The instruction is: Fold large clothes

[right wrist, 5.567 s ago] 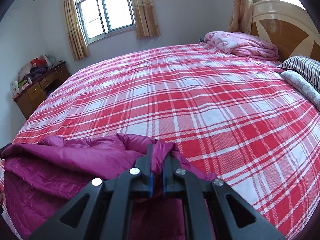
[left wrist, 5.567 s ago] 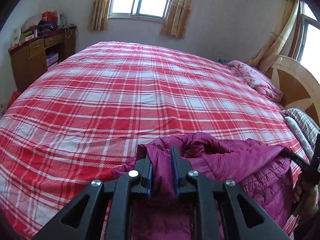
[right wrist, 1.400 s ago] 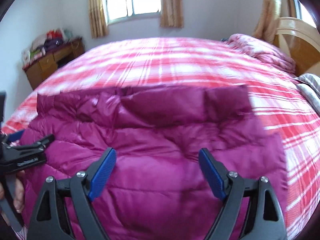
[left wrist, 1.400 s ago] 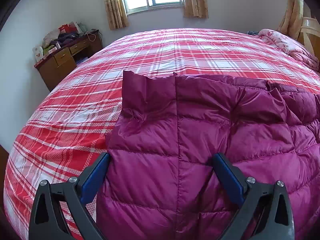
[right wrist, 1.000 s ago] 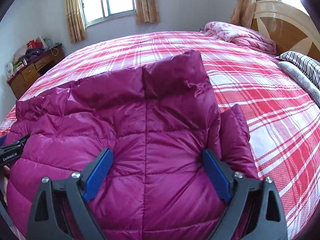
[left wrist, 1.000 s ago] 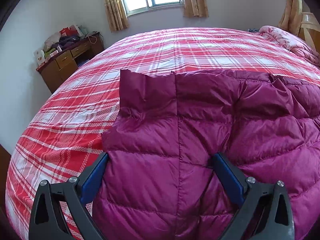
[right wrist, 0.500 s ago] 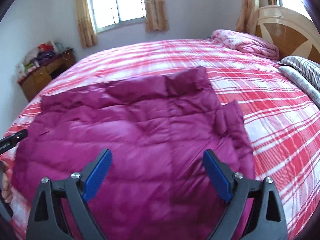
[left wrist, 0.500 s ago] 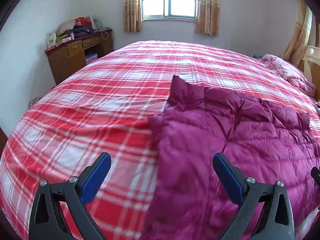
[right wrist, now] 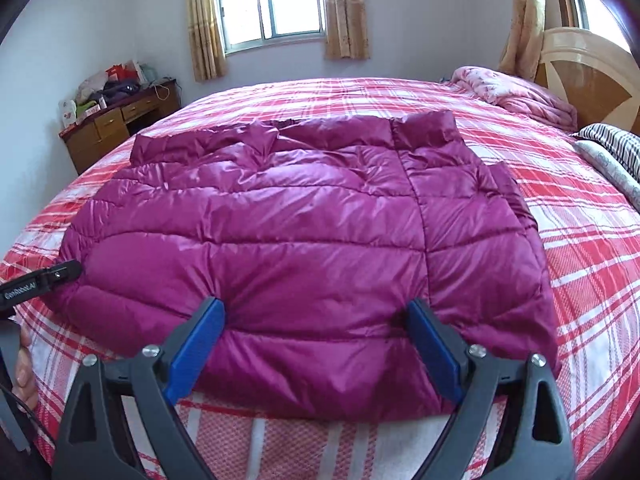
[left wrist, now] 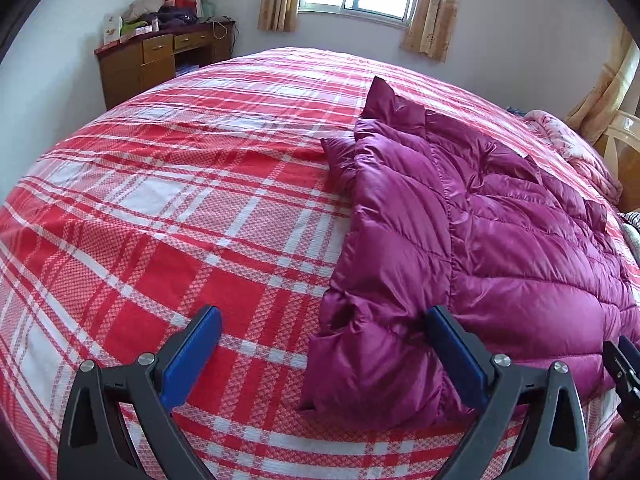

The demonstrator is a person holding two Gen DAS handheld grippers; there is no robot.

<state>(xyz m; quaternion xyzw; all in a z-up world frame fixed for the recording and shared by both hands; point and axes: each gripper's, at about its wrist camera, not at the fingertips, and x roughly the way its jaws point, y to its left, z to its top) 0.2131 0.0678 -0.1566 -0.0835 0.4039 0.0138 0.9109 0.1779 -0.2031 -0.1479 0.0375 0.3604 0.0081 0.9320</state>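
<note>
Ahead of the right gripper [right wrist: 314,320], whose frame is black with blue finger pads [right wrist: 196,340], lies a glossy magenta quilted jacket [right wrist: 304,220]. Under it, a bedcover [right wrist: 592,248] in red-and-white plaid. Far right: a pink floral quilt [right wrist: 516,94], a black-and-white striped pillow [right wrist: 612,142], a tan and cream headboard [right wrist: 588,68]. Far left: a brown wooden desk [right wrist: 112,128]. Beyond: beige curtains [right wrist: 346,8], pale grey wall [right wrist: 432,12].

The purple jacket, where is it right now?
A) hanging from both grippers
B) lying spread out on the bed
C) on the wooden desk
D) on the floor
B: the jacket lies spread on the plaid bed, and both grippers are open around its near edge, gripping nothing.
</note>
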